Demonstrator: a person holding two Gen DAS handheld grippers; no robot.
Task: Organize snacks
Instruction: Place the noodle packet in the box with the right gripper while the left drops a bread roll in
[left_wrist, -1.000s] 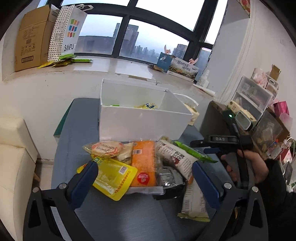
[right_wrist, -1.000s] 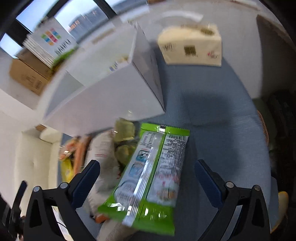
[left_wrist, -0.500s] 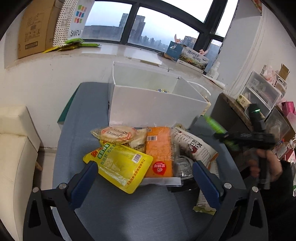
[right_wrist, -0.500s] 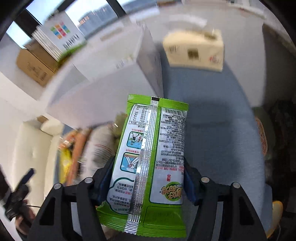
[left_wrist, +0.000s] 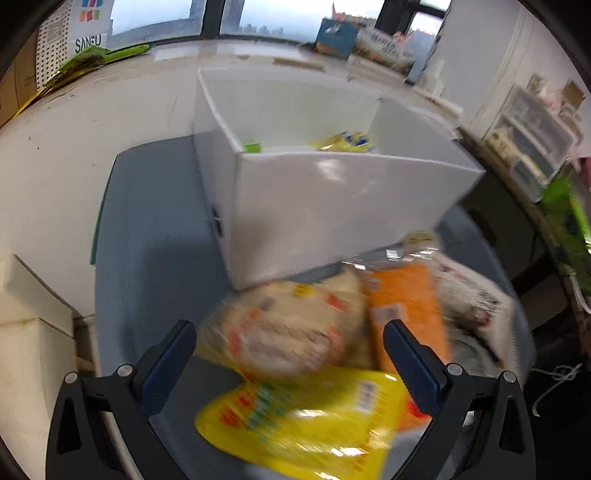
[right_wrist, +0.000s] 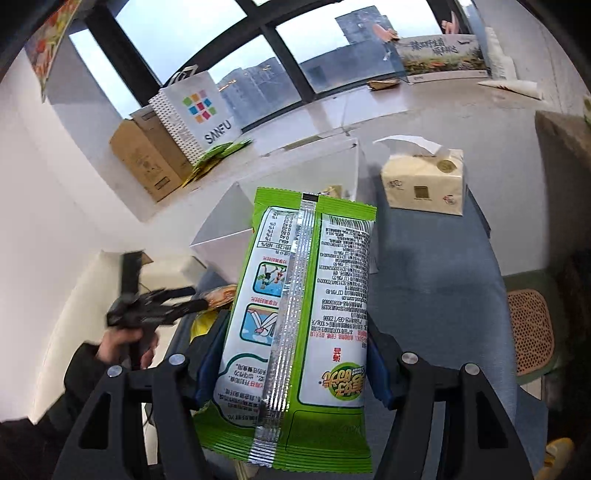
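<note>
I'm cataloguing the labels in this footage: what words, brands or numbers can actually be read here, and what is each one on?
"SANFU": on the white paper bag on the windowsill, under a grid of coloured squares.
Green snack packet in the right hand-held gripper: printed text and a nutrition table, upside down and too small to read reliably.
Tissue pack: logos only, illegible.
Snacks on the table: blurred, unreadable.

Beside the plain white box (left_wrist: 332, 199) on the grey-blue table (left_wrist: 155, 229) lie a bright yellow pouch (left_wrist: 306, 421), an orange packet (left_wrist: 406, 295) and a cream wrapper with red marks (left_wrist: 284, 332). Right of the box, the lime-green packet (right_wrist: 306, 314) has a silver seam and white panels.
</note>
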